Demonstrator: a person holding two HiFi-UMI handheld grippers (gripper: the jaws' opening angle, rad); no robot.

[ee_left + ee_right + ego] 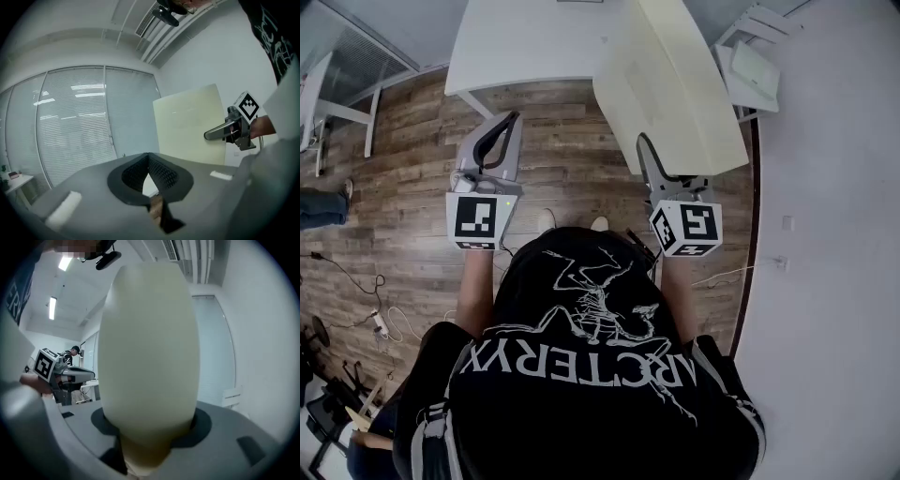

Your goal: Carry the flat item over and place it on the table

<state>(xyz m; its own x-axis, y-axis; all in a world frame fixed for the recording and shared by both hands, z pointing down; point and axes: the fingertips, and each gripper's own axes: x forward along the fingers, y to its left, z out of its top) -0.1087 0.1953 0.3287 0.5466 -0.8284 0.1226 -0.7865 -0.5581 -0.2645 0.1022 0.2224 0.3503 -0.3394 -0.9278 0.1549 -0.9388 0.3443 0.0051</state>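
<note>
We find the right gripper [649, 150] with its jaws clamped on the lower edge of the cream flat panel [675, 84]. The panel is held up on edge at the upper right of the head view, where it covers the right end of the white desk [525, 42]. The left gripper [508, 124] sits left of centre over the wooden floor [572, 169]. Its jaws meet tip to tip with nothing between them, well apart from the panel.
</note>
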